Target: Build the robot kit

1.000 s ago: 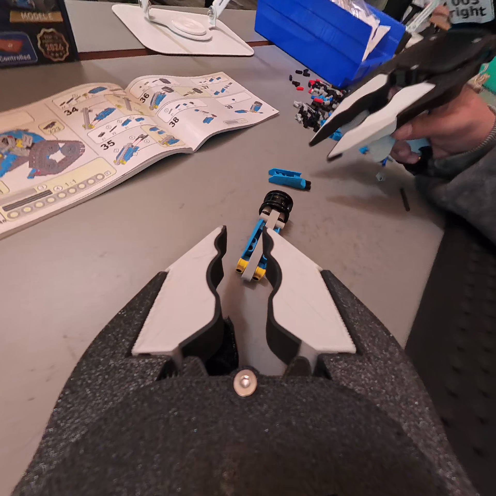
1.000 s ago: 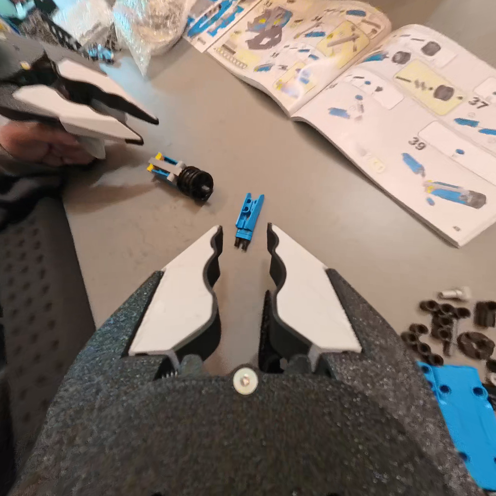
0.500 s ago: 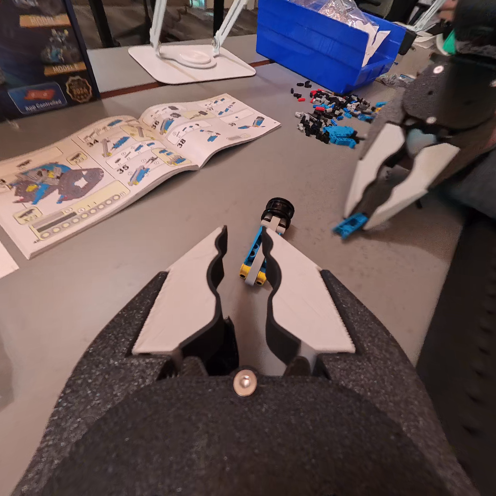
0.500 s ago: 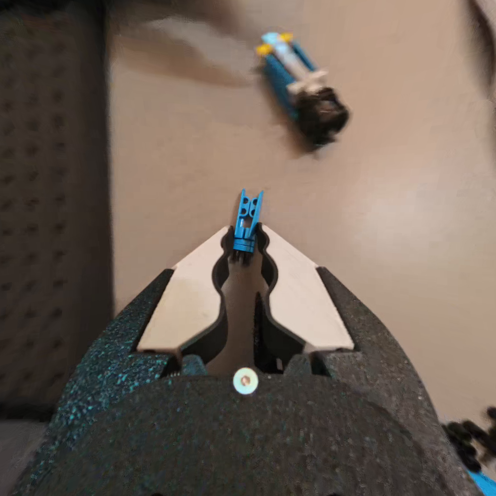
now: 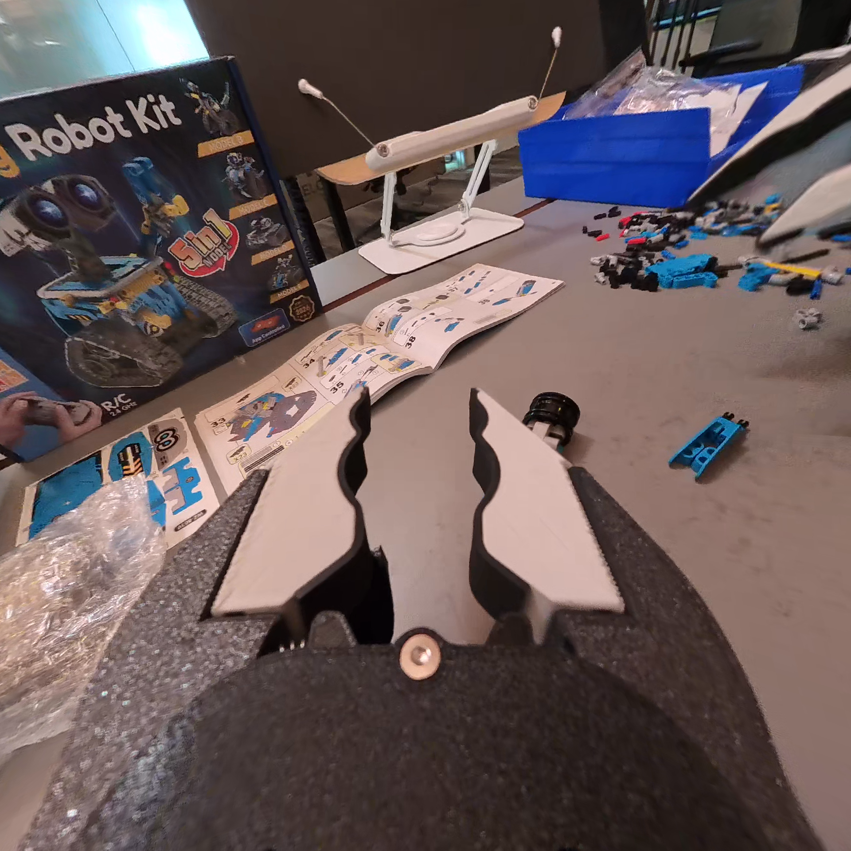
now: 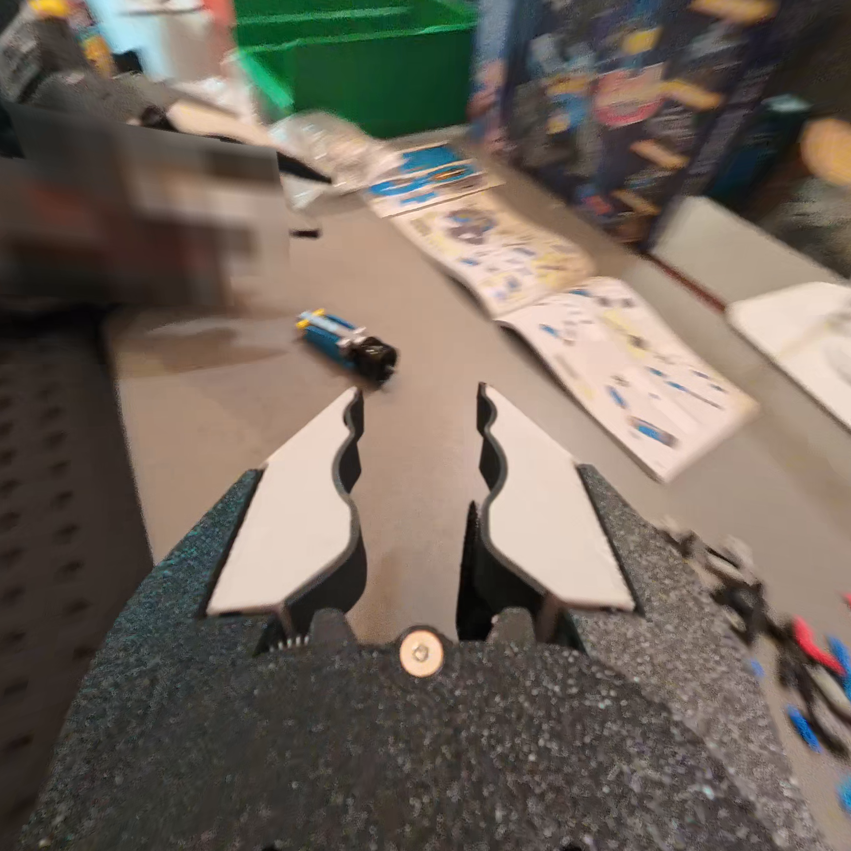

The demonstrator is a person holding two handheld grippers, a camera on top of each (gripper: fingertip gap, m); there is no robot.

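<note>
My left gripper (image 5: 418,399) is open and empty above the grey table (image 5: 598,529). A small assembly with a black spring end (image 5: 551,414) lies just behind its right finger, partly hidden. A small blue piece (image 5: 707,445) lies loose on the table to the right. My right gripper (image 6: 419,395) is open and empty, and its view is blurred. The blue, grey and yellow assembly (image 6: 346,343) lies just beyond its left fingertip. The right gripper's fingers also show at the top right of the left wrist view (image 5: 792,202).
An open instruction booklet (image 5: 391,350) and a sticker sheet (image 5: 119,479) lie at the left. A kit box (image 5: 138,239) stands behind them. A white stand (image 5: 442,230), a blue bin (image 5: 644,147), a pile of small parts (image 5: 681,262) and bubble wrap (image 5: 60,598) surround the middle. About 10 centimetres separates my right fingertips from the small blue piece (image 5: 707,445).
The right gripper had closed on the small blue piece, then opened and pulled back, leaving it on the table. The left gripper opened wider and tilted up, away from the assembly.
</note>
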